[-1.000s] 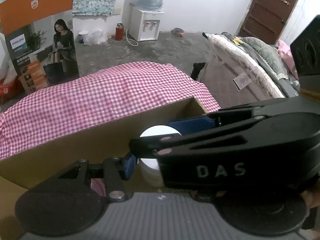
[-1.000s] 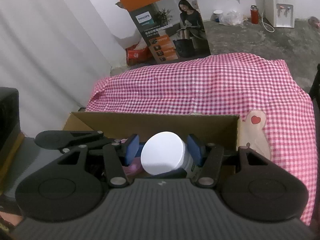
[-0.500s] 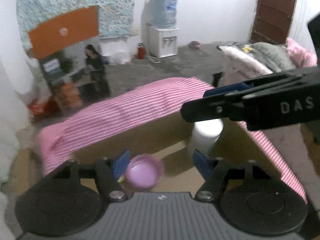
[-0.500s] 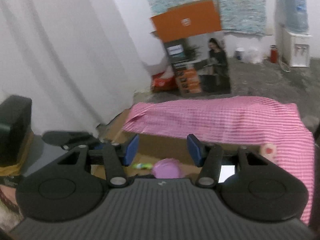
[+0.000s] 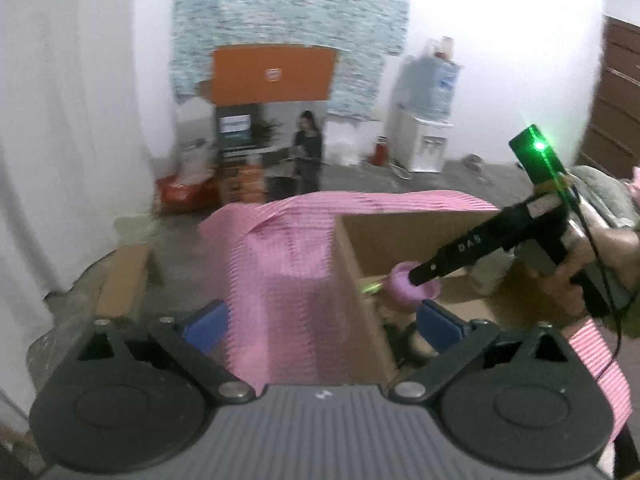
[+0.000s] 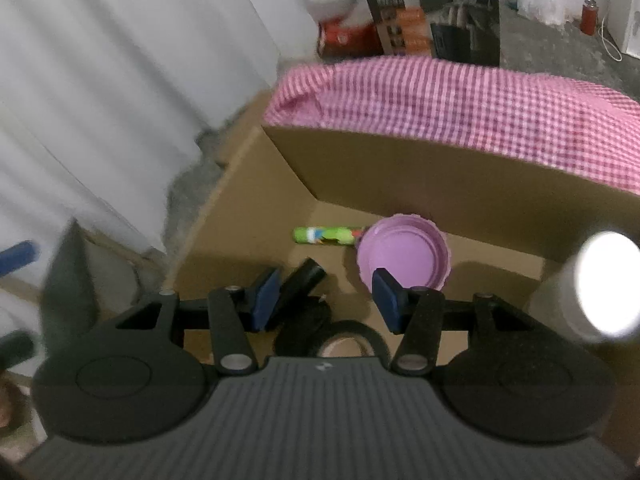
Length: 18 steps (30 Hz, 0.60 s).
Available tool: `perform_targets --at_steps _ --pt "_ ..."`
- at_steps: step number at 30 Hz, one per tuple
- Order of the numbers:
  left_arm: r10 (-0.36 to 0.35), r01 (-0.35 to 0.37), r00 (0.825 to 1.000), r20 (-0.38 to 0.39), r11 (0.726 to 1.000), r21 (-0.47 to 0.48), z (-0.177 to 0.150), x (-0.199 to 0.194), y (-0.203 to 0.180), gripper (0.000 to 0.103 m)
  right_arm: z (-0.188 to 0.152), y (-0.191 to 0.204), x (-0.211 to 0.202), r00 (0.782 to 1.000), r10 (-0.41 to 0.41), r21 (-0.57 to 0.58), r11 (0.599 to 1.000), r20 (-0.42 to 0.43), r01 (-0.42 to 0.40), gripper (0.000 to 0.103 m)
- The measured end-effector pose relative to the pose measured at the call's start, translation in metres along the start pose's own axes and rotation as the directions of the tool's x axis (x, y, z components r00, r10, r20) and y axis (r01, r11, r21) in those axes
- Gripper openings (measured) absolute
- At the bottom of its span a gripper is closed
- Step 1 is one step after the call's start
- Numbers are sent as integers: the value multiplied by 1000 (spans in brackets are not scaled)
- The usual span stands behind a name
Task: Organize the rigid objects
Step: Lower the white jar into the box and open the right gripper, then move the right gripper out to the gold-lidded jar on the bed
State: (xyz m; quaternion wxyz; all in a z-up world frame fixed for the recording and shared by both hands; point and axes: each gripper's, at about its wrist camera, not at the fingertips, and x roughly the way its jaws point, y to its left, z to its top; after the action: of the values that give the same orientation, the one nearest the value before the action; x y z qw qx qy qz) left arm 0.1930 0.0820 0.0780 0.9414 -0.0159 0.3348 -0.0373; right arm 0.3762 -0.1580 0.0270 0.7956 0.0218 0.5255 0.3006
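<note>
Sorting well along: a white jar [image 6: 592,284], purple lid [image 6: 402,254], green tube [image 6: 326,236] and tape roll [image 6: 340,338] lie inside the cardboard box [image 6: 400,168]; left tongs [image 5: 320,320] opening, empty; right tongs [image 6: 326,294] released, empty; nothing left outside is visible.

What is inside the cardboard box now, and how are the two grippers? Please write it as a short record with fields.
container: cardboard box, open top, beside pink checked cloth
inside box: purple bowl, green tube, white jar, black cylinder, black tape roll
jar: upright, right of the bowl
left gripper: jaws opening, nothing between them
right gripper: above the box, jaws apart, holding nothing
</note>
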Motion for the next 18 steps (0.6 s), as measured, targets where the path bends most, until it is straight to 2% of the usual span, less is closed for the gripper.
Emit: perform_targets --at_steps 9,13,18 --pt "23 -24 1000 -12 995 -100 -52 -4 35 101 8 -5 66 985 -109 -44 994 -137 103 55" --pt "20 -21 1000 -12 994 -108 -62 -5 39 101 -1 -14 73 977 -126 -39 992 -171 121 61" --pt "19 -20 1000 -5 996 -90 -67 -5 35 101 -11 -17 64 973 -131 -25 991 -192 129 62"
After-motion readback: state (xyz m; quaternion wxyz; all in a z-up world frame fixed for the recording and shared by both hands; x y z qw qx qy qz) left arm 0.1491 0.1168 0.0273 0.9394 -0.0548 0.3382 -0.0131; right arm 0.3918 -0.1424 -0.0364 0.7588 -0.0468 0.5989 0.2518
